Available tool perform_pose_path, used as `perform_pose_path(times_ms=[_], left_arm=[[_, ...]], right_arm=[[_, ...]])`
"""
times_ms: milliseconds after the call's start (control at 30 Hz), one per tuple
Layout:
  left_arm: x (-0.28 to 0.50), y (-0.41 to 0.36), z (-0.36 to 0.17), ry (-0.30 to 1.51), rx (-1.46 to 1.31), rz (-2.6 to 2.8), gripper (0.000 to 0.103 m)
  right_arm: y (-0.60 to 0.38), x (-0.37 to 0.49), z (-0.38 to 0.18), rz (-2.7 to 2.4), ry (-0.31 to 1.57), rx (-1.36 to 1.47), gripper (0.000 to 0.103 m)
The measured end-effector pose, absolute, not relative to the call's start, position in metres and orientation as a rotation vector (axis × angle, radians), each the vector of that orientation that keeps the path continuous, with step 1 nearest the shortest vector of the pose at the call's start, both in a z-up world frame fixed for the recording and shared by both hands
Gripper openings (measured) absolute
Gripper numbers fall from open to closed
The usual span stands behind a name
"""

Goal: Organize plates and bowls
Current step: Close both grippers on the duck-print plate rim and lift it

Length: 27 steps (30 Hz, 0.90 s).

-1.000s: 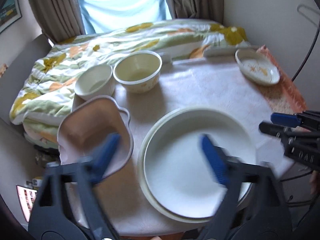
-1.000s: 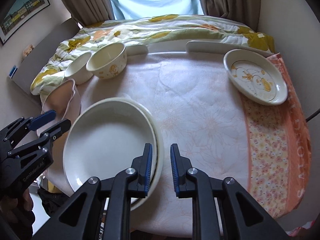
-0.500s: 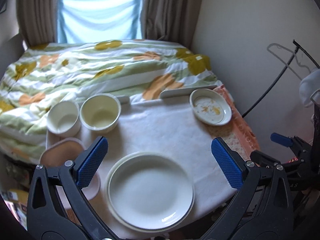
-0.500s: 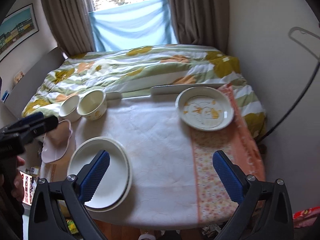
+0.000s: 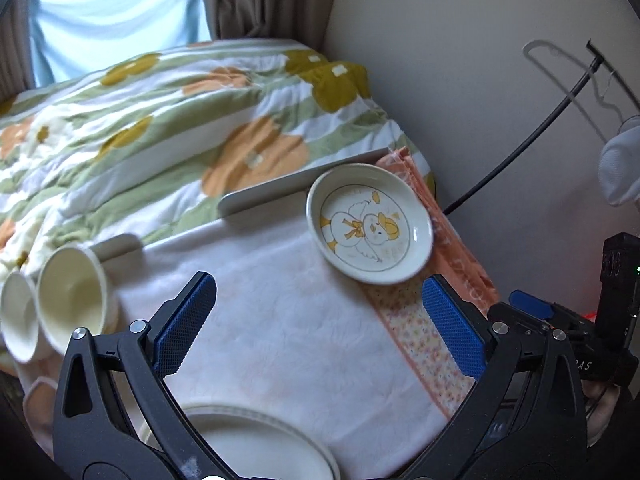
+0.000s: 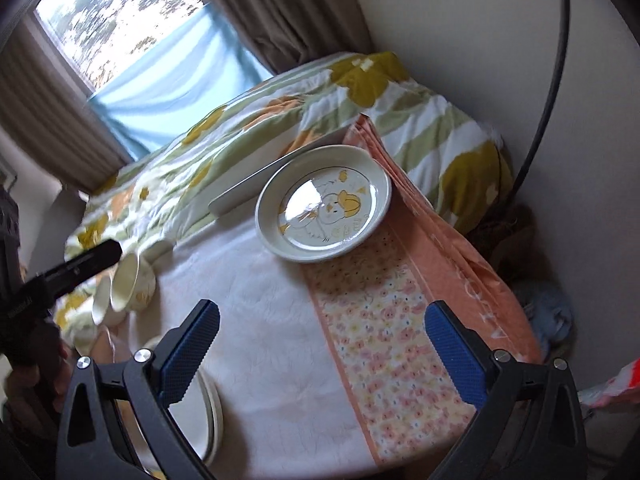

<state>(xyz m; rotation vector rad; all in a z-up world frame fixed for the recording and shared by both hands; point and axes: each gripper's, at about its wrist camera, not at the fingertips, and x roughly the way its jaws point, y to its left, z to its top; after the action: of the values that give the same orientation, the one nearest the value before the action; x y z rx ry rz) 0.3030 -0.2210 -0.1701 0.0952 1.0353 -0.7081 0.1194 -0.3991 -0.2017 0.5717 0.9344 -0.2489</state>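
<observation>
The stacked white plates (image 5: 256,444) are cut off at the near edge in the left wrist view, partly hidden behind the left tongs (image 5: 320,326); in the right wrist view only a curved sliver of their rims shows, near left. How many plates are in the stack is hard to make out. At far left, two cream bowls (image 5: 74,292) stand side by side and touching, smeared by blur and bent by the lens; both look empty. A pale pink dish (image 5: 38,390) peeks in at the near left corner, mostly out of frame.

The duck plate (image 6: 324,204), shallow, glossy and round, with a yellow-hatted duck drawn inside, sits at the far right of the surface (image 5: 288,320). It lies half on white quilted cloth and half on an orange floral towel (image 6: 400,320). Glare hides part of the drawing. It holds nothing.

The left tongs stand wide apart above the cloth with nothing between the ribbed blue pads. The right tongs (image 6: 320,350) also stand wide apart and empty, having just eased slightly inward from their widest; they hang over the seam of cloth and towel, near of the duck plate.

Beyond the surface lies a bed with a flowered green and orange quilt (image 5: 180,120).
</observation>
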Motion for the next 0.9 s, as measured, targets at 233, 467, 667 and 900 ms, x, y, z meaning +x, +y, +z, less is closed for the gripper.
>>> perform_pose_path(times_ms=[233, 467, 667, 900], left_arm=[[0.354, -0.287, -0.226, 1.130, 0.161, -0.731, 0.089], [0.387, -0.323, -0.269, 1.194, 0.199, -0.742, 0.080], [0.402, -0.334, -0.284, 1.212, 0.219, -0.744, 0.068], [0.408, -0.336, -0.294, 1.213, 0.243, -0.733, 0.053]], right_arm=[[-0.436, 0.168, -0.250, -0.258, 0.969, 0.664, 0.066], [-0.451, 0.193, -0.275, -0.287, 0.962, 0.674, 0.050], [-0.464, 0.208, -0.287, -0.319, 0.971, 0.683, 0.036], [-0.470, 0.218, -0.294, -0.354, 0.993, 0.679, 0.029]])
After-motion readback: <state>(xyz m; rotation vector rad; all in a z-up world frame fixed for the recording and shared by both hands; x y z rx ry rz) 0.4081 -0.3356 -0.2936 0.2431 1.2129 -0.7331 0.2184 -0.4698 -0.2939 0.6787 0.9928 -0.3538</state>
